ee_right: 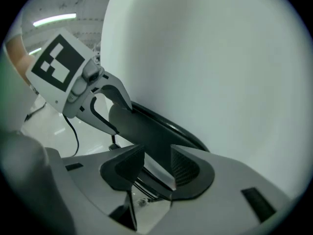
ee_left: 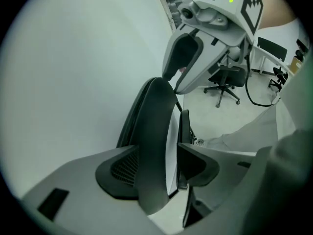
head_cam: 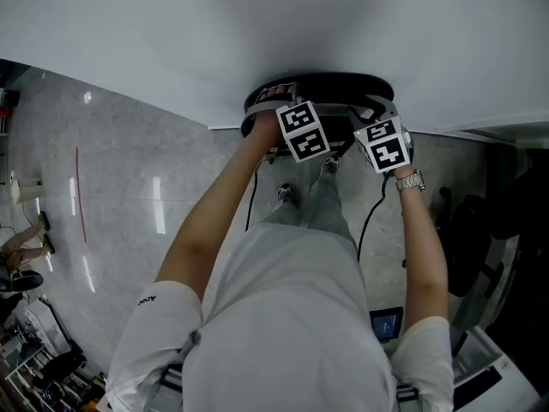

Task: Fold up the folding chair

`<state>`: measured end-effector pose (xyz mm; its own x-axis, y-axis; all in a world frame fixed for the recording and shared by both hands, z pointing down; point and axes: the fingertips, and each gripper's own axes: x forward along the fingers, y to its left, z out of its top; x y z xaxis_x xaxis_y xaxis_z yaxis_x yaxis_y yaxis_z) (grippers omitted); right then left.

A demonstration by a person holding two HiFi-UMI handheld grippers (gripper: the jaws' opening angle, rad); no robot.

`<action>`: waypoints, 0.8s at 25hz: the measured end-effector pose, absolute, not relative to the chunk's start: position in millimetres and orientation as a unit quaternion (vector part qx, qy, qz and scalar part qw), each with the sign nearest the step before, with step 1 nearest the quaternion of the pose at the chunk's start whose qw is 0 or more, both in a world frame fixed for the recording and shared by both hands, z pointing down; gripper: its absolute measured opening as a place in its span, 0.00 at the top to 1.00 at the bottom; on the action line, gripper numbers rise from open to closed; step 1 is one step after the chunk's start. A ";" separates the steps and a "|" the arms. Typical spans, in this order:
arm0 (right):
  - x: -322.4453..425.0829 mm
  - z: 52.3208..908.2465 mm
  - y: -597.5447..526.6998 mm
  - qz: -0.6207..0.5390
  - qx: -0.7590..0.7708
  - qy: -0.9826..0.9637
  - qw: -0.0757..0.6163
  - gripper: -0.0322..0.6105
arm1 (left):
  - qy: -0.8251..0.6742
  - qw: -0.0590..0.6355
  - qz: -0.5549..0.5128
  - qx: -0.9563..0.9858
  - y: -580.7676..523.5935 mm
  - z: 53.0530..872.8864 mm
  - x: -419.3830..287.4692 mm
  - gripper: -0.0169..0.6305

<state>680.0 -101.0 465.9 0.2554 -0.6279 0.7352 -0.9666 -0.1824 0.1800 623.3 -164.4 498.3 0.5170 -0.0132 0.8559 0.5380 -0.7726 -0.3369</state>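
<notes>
The black folding chair (head_cam: 319, 86) stands folded flat against the white wall, straight ahead of the person. Both marker cubes hover over its top edge, the left one (head_cam: 302, 131) beside the right one (head_cam: 383, 144). In the left gripper view my left gripper (ee_left: 157, 153) straddles a curved black panel of the chair (ee_left: 154, 126). A pale gap shows between the panel and the right-hand pad (ee_left: 195, 163), so the jaws are open. My right gripper (ee_right: 157, 153) likewise straddles the chair's dark edge (ee_right: 137, 126), open, with space beside the left-hand pad (ee_right: 122, 168).
The white wall (head_cam: 257, 33) fills the space behind the chair. Grey polished floor (head_cam: 111, 196) lies to the left, with clutter in the lower left corner (head_cam: 34, 350). A black office chair (ee_left: 224, 80) and desks stand further off. Dark equipment (head_cam: 489, 230) sits at the right, and cables hang from both grippers.
</notes>
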 end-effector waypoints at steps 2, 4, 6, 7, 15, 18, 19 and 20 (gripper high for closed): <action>670.2 466.8 -90.9 0.278 0.736 -0.548 0.285 0.73 | -0.162 0.263 -0.466 -0.829 -155.6 502.3 613.8 0.58; 663.7 465.5 -80.7 0.281 0.757 -0.533 0.254 0.84 | -0.162 0.215 -0.460 -0.846 -143.3 506.3 601.1 0.61; 657.6 462.4 -70.2 0.284 0.775 -0.521 0.219 0.92 | -0.145 0.184 -0.445 -0.864 -134.9 507.0 590.4 0.71; 654.0 460.1 -65.1 0.286 0.781 -0.518 0.199 0.94 | -0.129 0.177 -0.435 -0.873 -132.8 505.4 586.4 0.79; 614.5 428.6 -45.5 0.271 0.802 -0.523 0.100 0.94 | -0.055 0.077 -0.319 -0.943 -113.9 462.0 554.0 0.95; 599.6 416.4 -42.4 0.257 0.798 -0.538 0.086 0.94 | -0.014 0.023 -0.268 -0.963 -114.6 440.6 539.9 0.95; 595.8 414.5 -43.3 0.254 0.796 -0.544 0.084 0.94 | 0.000 0.005 -0.251 -0.968 -117.8 434.6 535.4 0.95; 592.6 413.0 -44.0 0.252 0.793 -0.549 0.080 0.94 | 0.015 -0.012 -0.236 -0.971 -120.9 429.3 530.8 0.95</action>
